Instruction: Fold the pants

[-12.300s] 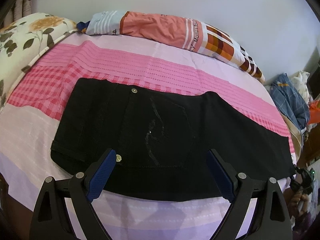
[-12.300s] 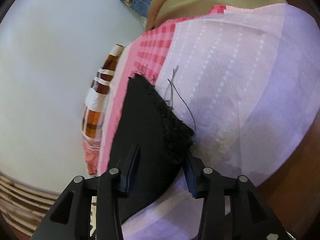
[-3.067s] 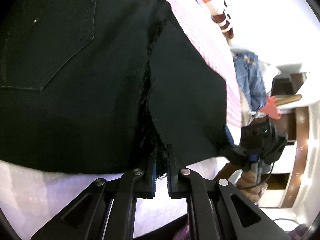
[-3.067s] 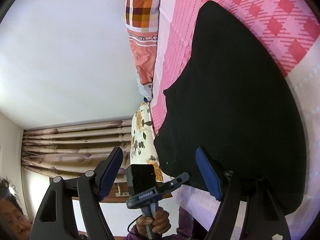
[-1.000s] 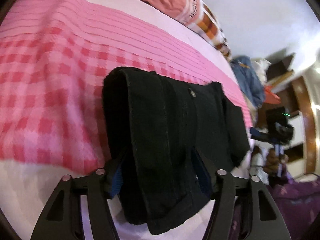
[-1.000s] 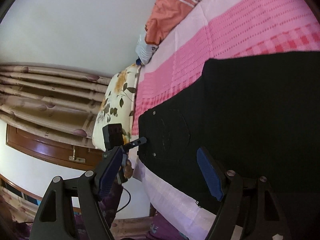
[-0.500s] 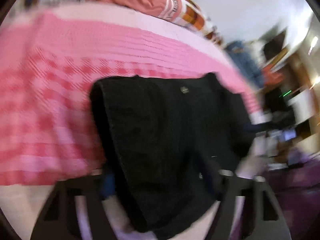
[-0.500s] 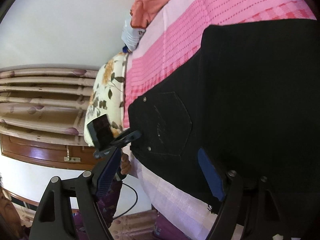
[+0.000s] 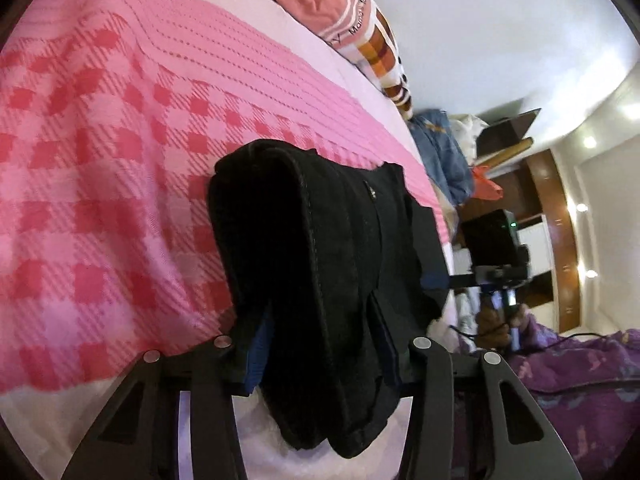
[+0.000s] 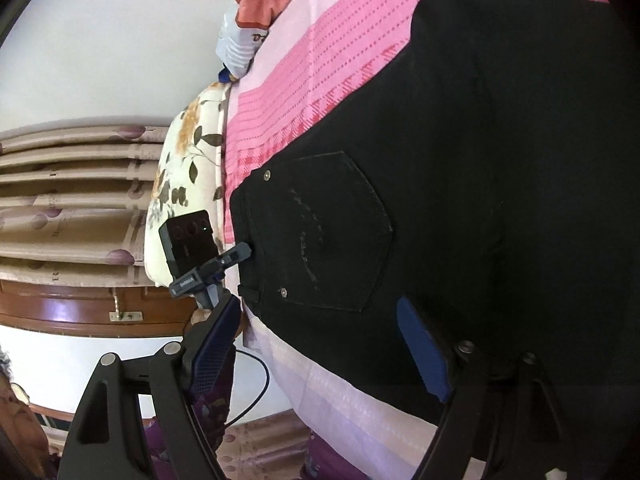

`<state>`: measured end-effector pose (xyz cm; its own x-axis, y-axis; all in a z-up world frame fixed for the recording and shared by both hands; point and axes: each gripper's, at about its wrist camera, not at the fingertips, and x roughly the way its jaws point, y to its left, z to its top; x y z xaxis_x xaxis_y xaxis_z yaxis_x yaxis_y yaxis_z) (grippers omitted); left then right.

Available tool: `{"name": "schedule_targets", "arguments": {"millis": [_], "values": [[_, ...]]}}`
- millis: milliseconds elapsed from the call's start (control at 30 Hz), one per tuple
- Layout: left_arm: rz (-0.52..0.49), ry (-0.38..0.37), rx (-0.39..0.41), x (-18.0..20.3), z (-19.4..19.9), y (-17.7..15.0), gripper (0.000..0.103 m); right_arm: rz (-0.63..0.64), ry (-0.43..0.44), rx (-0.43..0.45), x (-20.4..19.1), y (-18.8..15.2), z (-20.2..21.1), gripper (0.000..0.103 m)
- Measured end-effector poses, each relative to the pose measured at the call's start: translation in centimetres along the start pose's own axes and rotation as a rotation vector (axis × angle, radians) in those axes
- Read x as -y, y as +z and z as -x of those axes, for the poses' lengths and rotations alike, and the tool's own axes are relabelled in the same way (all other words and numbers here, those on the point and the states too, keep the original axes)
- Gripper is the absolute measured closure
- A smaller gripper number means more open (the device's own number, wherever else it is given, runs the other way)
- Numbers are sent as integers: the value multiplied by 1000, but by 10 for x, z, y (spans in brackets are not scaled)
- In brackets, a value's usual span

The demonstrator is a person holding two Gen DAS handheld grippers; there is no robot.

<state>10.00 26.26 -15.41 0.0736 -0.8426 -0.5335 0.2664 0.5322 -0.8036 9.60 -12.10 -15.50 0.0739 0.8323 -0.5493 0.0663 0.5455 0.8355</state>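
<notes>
The only writing is on the striped pillow [image 9: 352, 20] at the upper centre of the left view, too small to read surely. Black pants [image 9: 332, 264] lie on the pink checked bedspread [image 9: 100, 160], filling the centre of the left view and the right half of the right view. The left gripper [image 9: 320, 344] is closing, its blue pads on either side of the thick folded waist end. The right gripper [image 10: 316, 356] stands wide open over the near edge of the pants, holding nothing. A floral pillow [image 10: 188, 168] and curtains [image 10: 68, 200] lie at left.
</notes>
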Motion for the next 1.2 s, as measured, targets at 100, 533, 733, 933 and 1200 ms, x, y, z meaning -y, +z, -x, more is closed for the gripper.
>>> {"name": "schedule_targets", "arguments": {"millis": [100,533,733,933,1200], "values": [[-7,0,6,4,1,1,57,7,-3,-10,-4,-1,-6,25],[-58,199,61,38,-13,-4,82,5,19,-18,-8,-2,-11,25],[-73,283,78,33,-3,0,59,-16,25,-14,-3,-3,-10,21],[-102,246,33,34,-7,-4,34,-42,30,-24,1,-1,-15,21],[-140,392,26,46,5,-14,29,-59,19,-23,5,2,-15,20]]}}
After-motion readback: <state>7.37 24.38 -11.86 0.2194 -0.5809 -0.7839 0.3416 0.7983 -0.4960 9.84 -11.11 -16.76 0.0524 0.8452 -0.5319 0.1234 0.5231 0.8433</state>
